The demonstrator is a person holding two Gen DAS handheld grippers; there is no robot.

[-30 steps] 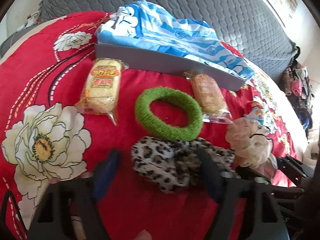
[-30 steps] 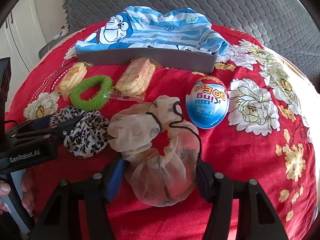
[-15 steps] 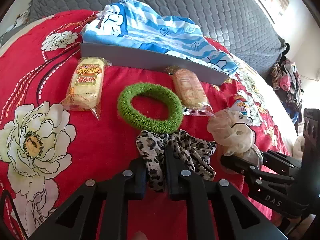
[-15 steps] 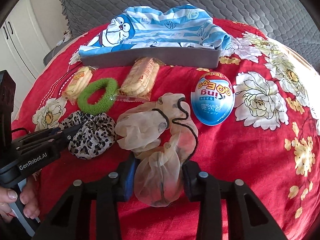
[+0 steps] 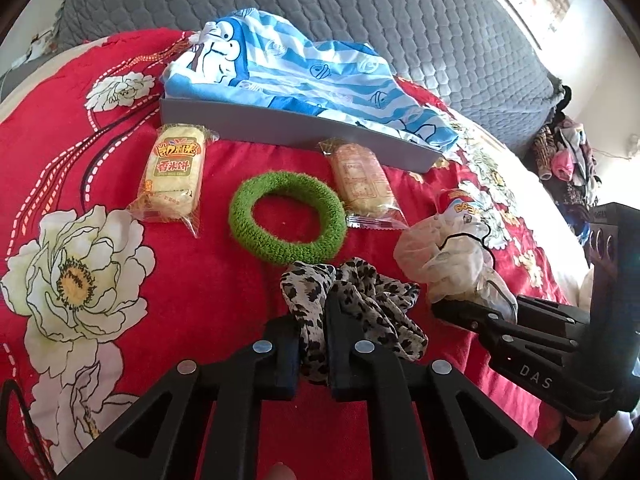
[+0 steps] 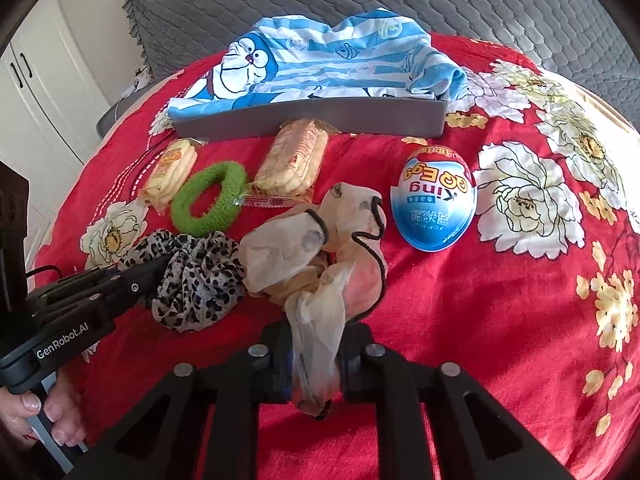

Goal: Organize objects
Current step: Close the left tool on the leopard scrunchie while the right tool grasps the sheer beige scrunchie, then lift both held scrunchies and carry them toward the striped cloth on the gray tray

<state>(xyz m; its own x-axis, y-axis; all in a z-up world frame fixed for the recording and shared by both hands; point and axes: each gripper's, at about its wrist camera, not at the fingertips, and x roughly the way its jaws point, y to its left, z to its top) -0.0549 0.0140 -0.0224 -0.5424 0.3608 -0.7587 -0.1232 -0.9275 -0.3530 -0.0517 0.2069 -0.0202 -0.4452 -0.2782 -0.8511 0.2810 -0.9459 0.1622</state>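
Observation:
My left gripper (image 5: 313, 350) is shut on the leopard-print scrunchie (image 5: 360, 304), pinching its near fold; the scrunchie also shows in the right wrist view (image 6: 200, 280). My right gripper (image 6: 316, 360) is shut on the sheer beige scrunchie (image 6: 316, 248), seen in the left wrist view (image 5: 452, 256) too. A green scrunchie (image 5: 286, 216) lies on the red floral bedspread (image 5: 80, 184) between two wrapped rice cakes (image 5: 172, 176) (image 5: 362, 184). A blue-and-red toy egg (image 6: 434, 200) lies to the right.
A grey tray (image 5: 280, 128) stands at the back with a blue striped cartoon garment (image 5: 296, 68) in it. A grey quilted headboard (image 5: 360, 12) is behind. Clothes hang at far right (image 5: 568, 156). A white cupboard (image 6: 36, 92) is at the left.
Both grippers went from open around their scrunchies to shut on them. Both scrunchies are now bunched and lifted slightly at the gripped fold.

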